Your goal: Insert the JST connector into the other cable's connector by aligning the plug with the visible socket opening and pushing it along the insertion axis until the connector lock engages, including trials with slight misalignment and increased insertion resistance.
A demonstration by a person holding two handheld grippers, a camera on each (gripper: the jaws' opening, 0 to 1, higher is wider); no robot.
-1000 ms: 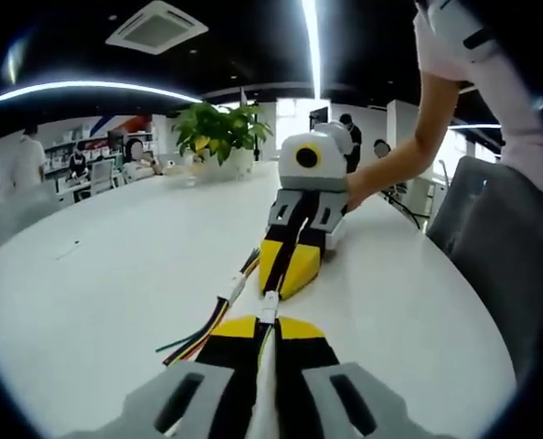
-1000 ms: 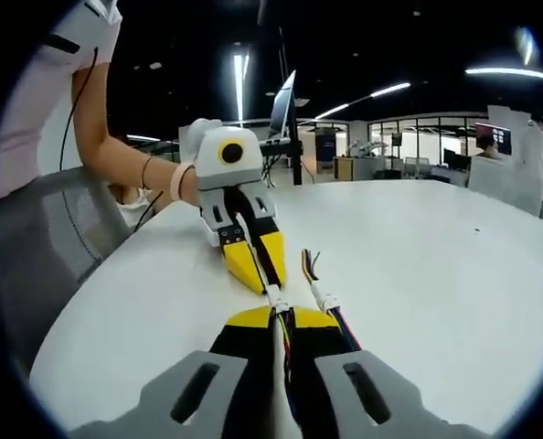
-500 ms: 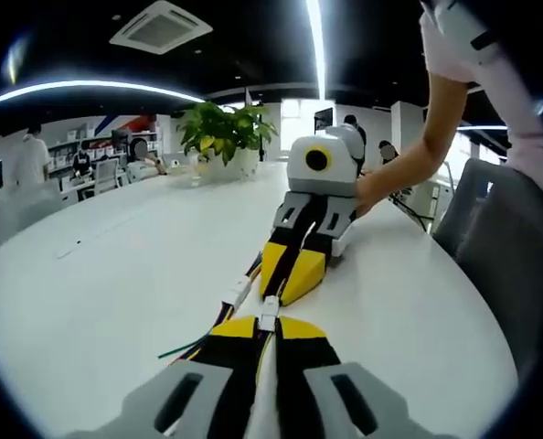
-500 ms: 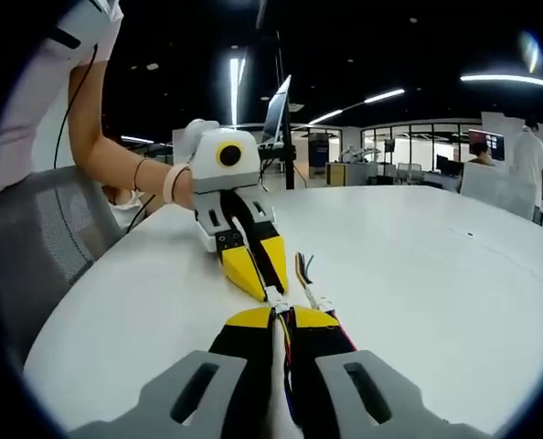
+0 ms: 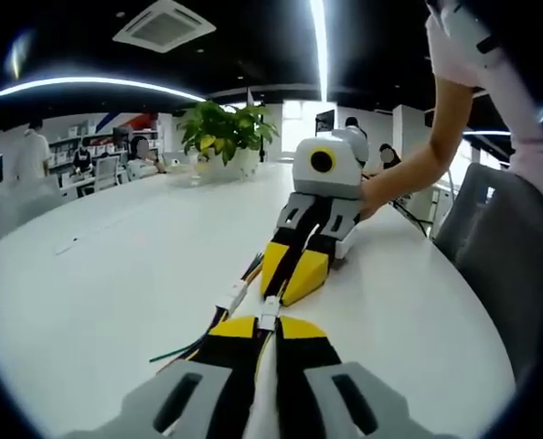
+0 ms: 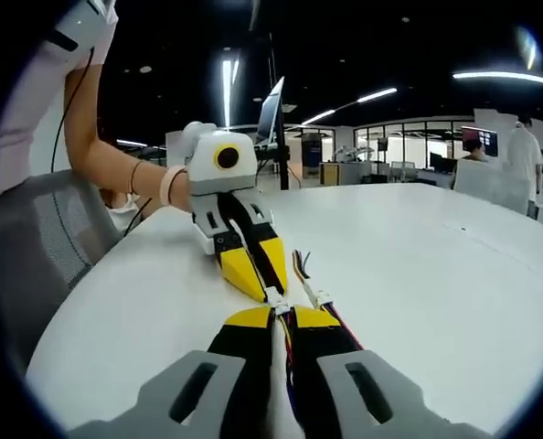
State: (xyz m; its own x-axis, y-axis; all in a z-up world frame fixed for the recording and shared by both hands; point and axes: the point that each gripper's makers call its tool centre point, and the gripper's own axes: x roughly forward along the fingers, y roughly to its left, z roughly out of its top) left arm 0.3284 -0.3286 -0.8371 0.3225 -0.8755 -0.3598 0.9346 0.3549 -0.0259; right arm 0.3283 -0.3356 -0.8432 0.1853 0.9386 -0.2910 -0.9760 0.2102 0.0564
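Both grippers pinch connectors tip-to-tip over the worktop [image 5: 107, 274]: left gripper [image 5: 268, 322], right gripper [image 6: 279, 314]; next, push to lock.

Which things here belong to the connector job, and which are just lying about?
Job:
left claw, shut on a white JST connector
right claw, shut on its cable
loose multicoloured cable beside them

Lying about:
potted plant
monitor
grey chair

The person wears a pale pink short-sleeved top [image 6: 43, 101] and a light wristband [image 6: 172, 186]. Each handheld gripper has a white body, grey slotted arms and black fingers [image 5: 233, 352] with yellow tips.
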